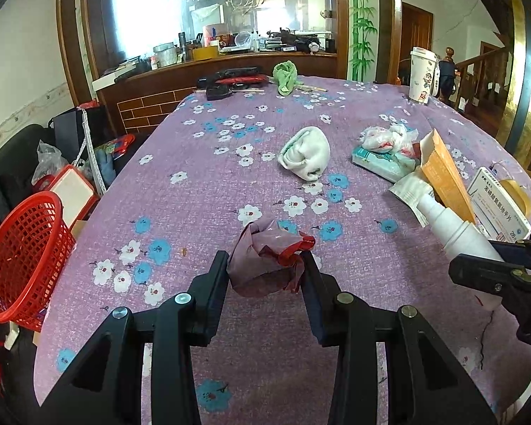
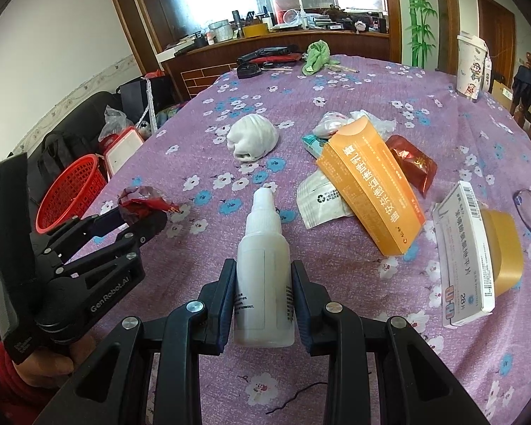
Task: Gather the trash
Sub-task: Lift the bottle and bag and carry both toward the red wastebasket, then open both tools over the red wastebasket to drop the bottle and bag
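The left gripper (image 1: pixel 265 262) reaches forward low over the counter (image 1: pixel 201 177), its two fingers closed on a crumpled red wrapper (image 1: pixel 265 262); in the right wrist view the same gripper (image 2: pixel 143 212) comes in from the left, held by a hand in a red sleeve (image 2: pixel 35 364), the wrapper (image 2: pixel 141 202) pinched at its tip; the right gripper (image 2: pixel 263 276) points straight ahead and clamps the lower body of a white spray bottle (image 2: pixel 263 265), which stands out in front of it with the nozzle away from the camera; in the left wrist view the bottle (image 1: pixel 456 226) and right gripper (image 1: pixel 502 269) show at the right edge.

The counter wears a purple cloth printed with white and blue flowers — behind it a wooden partition with glass (image 1: pixel 209 10) and a cluttered shelf; a red basket (image 1: pixel 21 258) hangs just off the counter's left edge, near the wrapper.

Beyond the bottle lie a balled white sock (image 2: pixel 253 136), an orange carton (image 2: pixel 371 191) resting on a white pouch (image 2: pixel 322 205), a dark red packet (image 2: pixel 412 164) and a pack of tissues (image 1: pixel 382 163) under crumpled plastic; to the bottle's right — a white pill box (image 2: pixel 467 251) leaning on a roll of tape (image 2: pixel 506 248); a paper cup (image 2: pixel 472 67) and a green rag (image 2: pixel 317 55) sit at the far edge.
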Available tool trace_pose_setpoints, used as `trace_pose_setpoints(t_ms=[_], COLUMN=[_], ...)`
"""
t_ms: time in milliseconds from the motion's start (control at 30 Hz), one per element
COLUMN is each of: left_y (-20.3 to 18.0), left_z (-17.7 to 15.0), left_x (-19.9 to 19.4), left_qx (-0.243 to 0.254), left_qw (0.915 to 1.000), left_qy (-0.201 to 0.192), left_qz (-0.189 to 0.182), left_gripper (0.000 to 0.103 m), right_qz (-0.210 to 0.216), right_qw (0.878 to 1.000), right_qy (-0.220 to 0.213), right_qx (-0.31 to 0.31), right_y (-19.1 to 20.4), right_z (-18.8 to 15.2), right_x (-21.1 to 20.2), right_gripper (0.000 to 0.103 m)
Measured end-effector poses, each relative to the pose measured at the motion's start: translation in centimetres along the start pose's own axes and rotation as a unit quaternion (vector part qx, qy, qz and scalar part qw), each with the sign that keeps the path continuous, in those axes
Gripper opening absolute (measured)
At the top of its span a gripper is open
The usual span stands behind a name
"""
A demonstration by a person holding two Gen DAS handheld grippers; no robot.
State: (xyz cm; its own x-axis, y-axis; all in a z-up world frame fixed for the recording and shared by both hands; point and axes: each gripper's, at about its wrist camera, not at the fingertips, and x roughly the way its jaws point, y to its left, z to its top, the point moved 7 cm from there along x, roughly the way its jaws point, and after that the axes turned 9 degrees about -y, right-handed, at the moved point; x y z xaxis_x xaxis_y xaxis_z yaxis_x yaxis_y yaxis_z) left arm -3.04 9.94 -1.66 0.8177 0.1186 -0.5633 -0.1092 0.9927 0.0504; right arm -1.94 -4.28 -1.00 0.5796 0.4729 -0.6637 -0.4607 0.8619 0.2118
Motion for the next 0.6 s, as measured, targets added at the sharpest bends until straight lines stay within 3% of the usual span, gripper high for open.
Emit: trace_pose_setpoints(t_ms=[333,600], left_y=[4.1,11.9], left_z=[1.2,2.3], left_x=[-2.3,-4.3], left_qx=[-0.032,-0.069], left_qw=[0.999,0.9947], left_qy=[-0.024,-0.038], left_qz=[0.019,0.066], left_gripper=[0.039,0.039], right_qz=[0.012,0.055], right_qw=[0.999,0.995], right_qy=[0.009,0.019], right_qx=[-0.041,-0.075], right_y=[3.8,9.8], right_z=[1.4,4.2], right_x=[0.7,2.6], right_gripper=[0.032,0.032])
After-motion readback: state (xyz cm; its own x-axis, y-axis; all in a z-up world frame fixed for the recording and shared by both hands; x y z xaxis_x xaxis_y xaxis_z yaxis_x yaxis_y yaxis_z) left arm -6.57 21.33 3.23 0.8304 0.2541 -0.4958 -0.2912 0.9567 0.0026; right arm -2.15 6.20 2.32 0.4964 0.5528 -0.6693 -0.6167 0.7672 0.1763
